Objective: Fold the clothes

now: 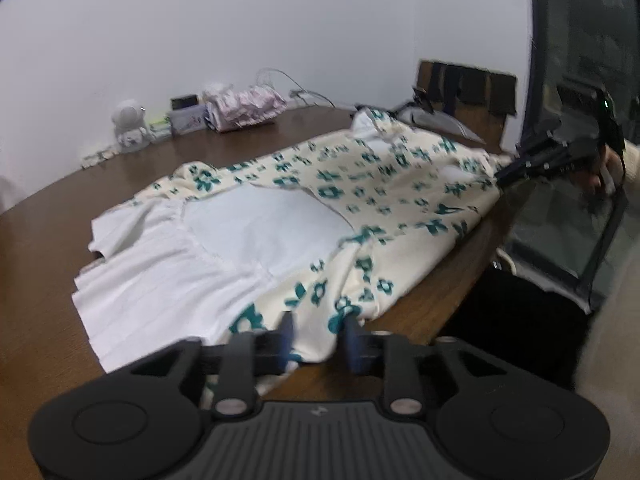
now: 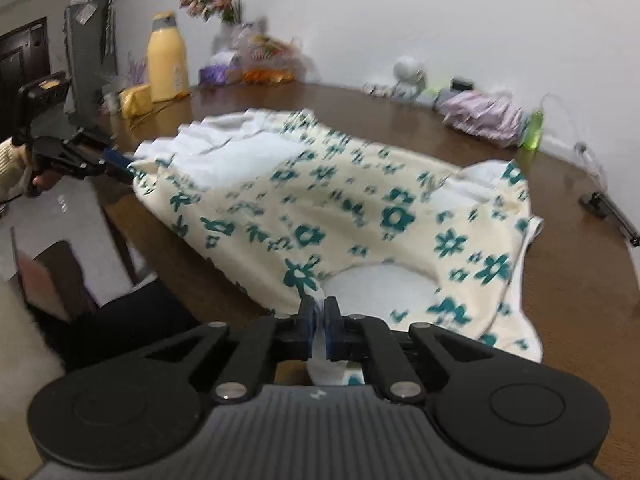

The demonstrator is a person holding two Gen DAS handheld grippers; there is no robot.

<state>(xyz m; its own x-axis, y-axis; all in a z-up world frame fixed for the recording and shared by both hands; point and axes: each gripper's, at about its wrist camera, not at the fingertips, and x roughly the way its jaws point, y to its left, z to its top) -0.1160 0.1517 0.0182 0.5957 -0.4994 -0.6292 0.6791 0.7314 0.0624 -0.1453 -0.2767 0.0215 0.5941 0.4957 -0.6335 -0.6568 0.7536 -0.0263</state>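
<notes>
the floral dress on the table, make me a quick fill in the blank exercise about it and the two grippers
1. The flowers printed on the dress are ____ on cream.
2. The dress lies on a brown ____ table.
3. The right gripper is ____ on the dress's edge.
4. The left gripper has a ____ between its fingers, fabric lying there.

Missing words: teal; wooden; shut; gap
</notes>
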